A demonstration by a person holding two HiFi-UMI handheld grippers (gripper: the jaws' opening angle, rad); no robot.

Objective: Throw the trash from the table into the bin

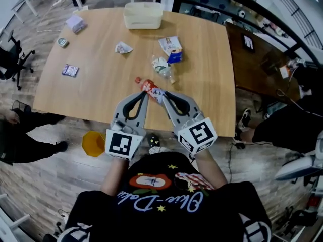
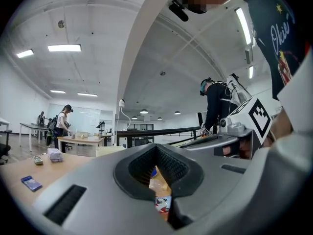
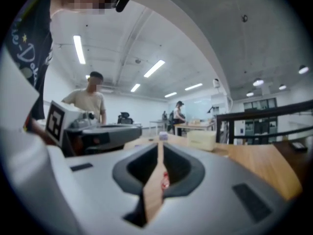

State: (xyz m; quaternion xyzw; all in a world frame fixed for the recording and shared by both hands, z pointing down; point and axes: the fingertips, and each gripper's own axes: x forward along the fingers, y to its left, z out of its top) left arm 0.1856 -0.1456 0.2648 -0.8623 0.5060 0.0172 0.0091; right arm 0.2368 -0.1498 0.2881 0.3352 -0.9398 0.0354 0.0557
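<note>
A red and white snack wrapper (image 1: 150, 86) lies near the table's front edge, and both grippers meet on it. My left gripper (image 1: 146, 92) has its tips at the wrapper's middle. In the left gripper view, the wrapper (image 2: 162, 203) shows in the narrow slit of that gripper (image 2: 156, 180). My right gripper (image 1: 162, 96) is shut at the wrapper's right end. The right gripper view shows a red bit of wrapper (image 3: 166, 181) pinched in the closed jaws of that gripper (image 3: 160, 173). An orange bin (image 1: 93, 143) stands on the floor under the table's front left.
More trash lies on the wooden table (image 1: 96, 95): crumpled paper (image 1: 123, 48), a blue and white packet (image 1: 170, 47), clear plastic (image 1: 164, 68), a purple packet (image 1: 70, 70). A white tub (image 1: 143, 15) sits at the far edge. People sit at both sides.
</note>
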